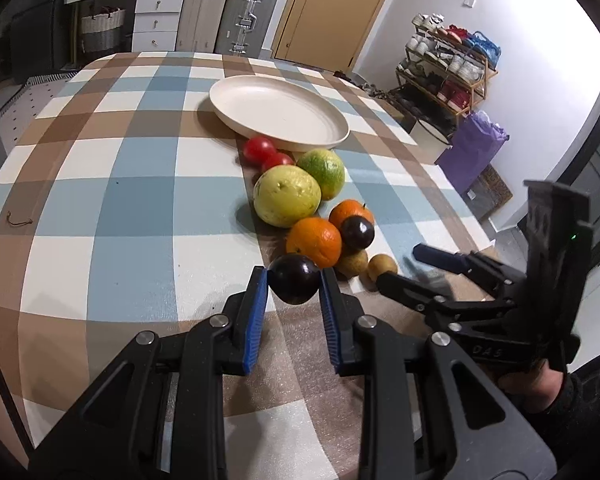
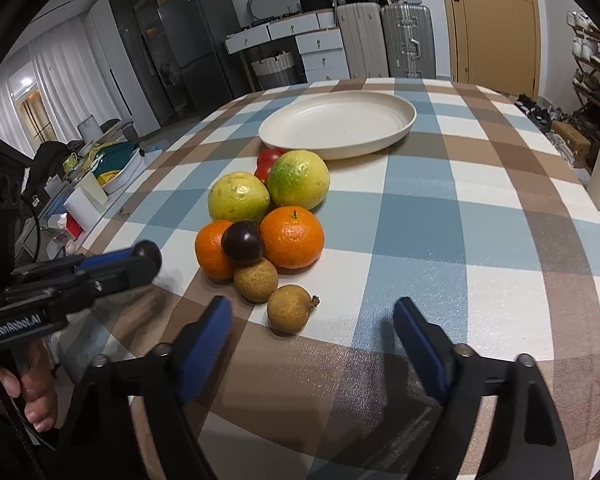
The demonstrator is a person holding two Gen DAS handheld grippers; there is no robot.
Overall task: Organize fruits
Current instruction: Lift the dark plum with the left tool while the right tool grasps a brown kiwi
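We hold a dark plum [image 1: 295, 279] in our left gripper [image 1: 294, 280], its blue pads [image 1: 260, 300] pressed against either side of the fruit, which sits lifted above the checked tablecloth [image 1: 120, 200] just in front of the heap. The plum is round, glossy and nearly black, with a small highlight on its skin. Our right gripper [image 2: 312, 316] stands wide apart, nothing between its pads, hovering low over the cloth with the nearer longan [image 2: 290, 308] lying just ahead of its gap; no pad touches it. That longan is tan, rough-skinned and bears a short stub of stem. A second longan [image 2: 256, 280] sits touching it, tucked under a second plum [image 2: 242, 241], which rests on top between two oranges [image 2: 292, 237], both bright and dimpled, the right one showing its stem. Behind them lie a pale yellow guava [image 2: 238, 197] and a green-yellow citrus [image 2: 299, 179], side by side and touching, their skins mottled. Two red tomatoes [image 1: 260, 149] sit behind those, right against the near rim of the cream plate [image 2: 396, 128], which holds no fruit. In the right view the left gripper juts in from the left edge with the dark plum at its tip.
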